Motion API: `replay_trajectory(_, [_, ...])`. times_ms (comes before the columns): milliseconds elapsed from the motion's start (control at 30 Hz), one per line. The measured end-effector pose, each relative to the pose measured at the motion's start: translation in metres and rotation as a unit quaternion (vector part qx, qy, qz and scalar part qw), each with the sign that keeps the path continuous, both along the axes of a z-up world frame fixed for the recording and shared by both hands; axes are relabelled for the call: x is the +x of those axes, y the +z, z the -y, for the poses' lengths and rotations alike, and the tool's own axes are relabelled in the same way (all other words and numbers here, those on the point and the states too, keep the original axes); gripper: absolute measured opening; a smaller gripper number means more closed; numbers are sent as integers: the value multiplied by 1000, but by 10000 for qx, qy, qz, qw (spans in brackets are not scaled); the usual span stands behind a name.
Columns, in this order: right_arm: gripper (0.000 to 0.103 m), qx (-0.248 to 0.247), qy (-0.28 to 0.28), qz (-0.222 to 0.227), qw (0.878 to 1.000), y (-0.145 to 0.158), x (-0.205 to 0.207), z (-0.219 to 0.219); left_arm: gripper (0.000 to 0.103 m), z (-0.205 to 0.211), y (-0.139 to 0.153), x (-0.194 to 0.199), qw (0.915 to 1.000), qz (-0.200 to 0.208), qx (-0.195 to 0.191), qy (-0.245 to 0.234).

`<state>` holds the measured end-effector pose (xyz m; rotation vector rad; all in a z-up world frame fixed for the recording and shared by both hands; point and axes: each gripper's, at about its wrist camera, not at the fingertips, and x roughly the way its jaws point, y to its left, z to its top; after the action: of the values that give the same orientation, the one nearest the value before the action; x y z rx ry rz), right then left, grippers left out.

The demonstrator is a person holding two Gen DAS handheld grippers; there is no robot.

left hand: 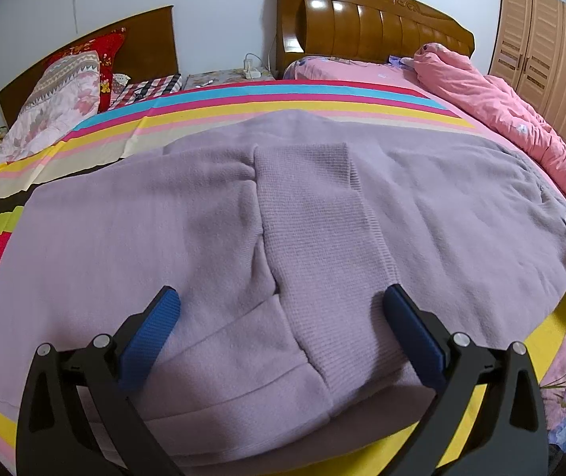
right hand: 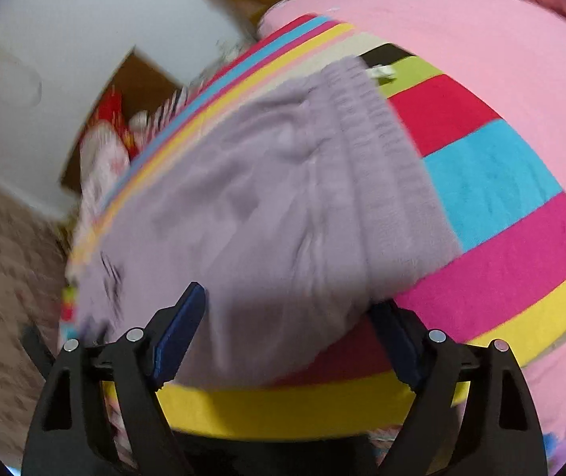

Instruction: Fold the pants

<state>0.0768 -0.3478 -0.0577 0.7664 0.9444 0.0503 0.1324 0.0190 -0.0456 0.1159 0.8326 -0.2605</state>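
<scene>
Lilac fleece pants spread across striped bedsheet at frame centre, soft, light, easily bunched, best taken at ribbed cuffs or waistband; left tool wide, empty; right tool wide, straddling pants edge.
</scene>
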Motion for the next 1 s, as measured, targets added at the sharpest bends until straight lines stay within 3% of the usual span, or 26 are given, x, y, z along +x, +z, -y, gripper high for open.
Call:
replay_trajectory(100, [79, 91, -275, 184, 9994, -4, -4, 8, 102, 0, 0, 0, 10000, 2, -14, -10])
replay_trajectory(200, [72, -292, 215, 83, 9993, 1, -3, -11, 102, 0, 0, 0, 10000, 3, -19, -11])
replay_trajectory(367, [56, 398, -281, 364, 9981, -10, -12, 15, 102, 0, 0, 0, 10000, 4, -12, -9])
replay_trajectory(467, [47, 150, -271, 552, 9980, -10, -8, 9, 102, 0, 0, 0, 10000, 3, -14, -10])
replay_trajectory(533, [38, 422, -380, 858, 9947, -12, -13, 11, 102, 0, 0, 0, 10000, 3, -15, -9])
replay_trajectory(600, [37, 767, -614, 1237, 9874, -14, -22, 15, 102, 0, 0, 0, 10000, 4, -16, -9])
replay_trajectory(733, [36, 1262, -1046, 1469, 9755, -20, -32, 18, 102, 0, 0, 0, 10000, 3, -20, -9])
replay_trajectory(867, [36, 836, -1164, 1580, 9770, 5, -33, 4, 101, -3, 5, -1, 9999, -40, -119, -28])
replay_trajectory(933, [36, 197, -1054, 1737, 9790, 36, -26, -15, 101, -15, 19, -10, 9984, 68, -555, -50])
replay_trajectory(1000, [36, -824, -596, 2098, 9724, 80, -16, -52, 101, -36, 43, -23, 9935, 402, -1063, -61])
